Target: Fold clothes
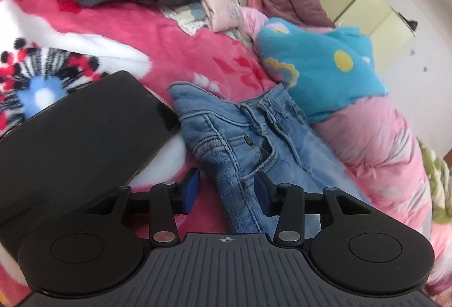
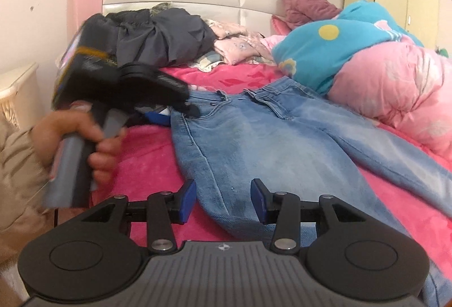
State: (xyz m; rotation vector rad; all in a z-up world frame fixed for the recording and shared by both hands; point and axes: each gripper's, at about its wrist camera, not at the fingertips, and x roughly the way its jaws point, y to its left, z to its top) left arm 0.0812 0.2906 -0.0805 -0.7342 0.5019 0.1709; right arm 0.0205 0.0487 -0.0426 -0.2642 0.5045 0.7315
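Blue jeans (image 2: 254, 137) lie spread on the pink blanket, waistband toward the headboard, legs running toward me and to the right. In the left wrist view the jeans (image 1: 240, 143) are bunched at the waist and pocket. My left gripper (image 1: 227, 191) is open, its blue pads on either side of a jeans edge near the hip. It also shows in the right wrist view (image 2: 189, 108) at the left corner of the waistband, held by a hand. My right gripper (image 2: 223, 201) is open, low over one jeans leg.
A dark grey garment (image 2: 158, 38) and pink clothes (image 2: 240, 47) are piled by the headboard. A blue and pink quilt (image 2: 367, 58) lies right of the jeans. A child in a mauve coat (image 2: 305, 4) lies at the headboard. A black phone (image 1: 79, 132) sits on the left.
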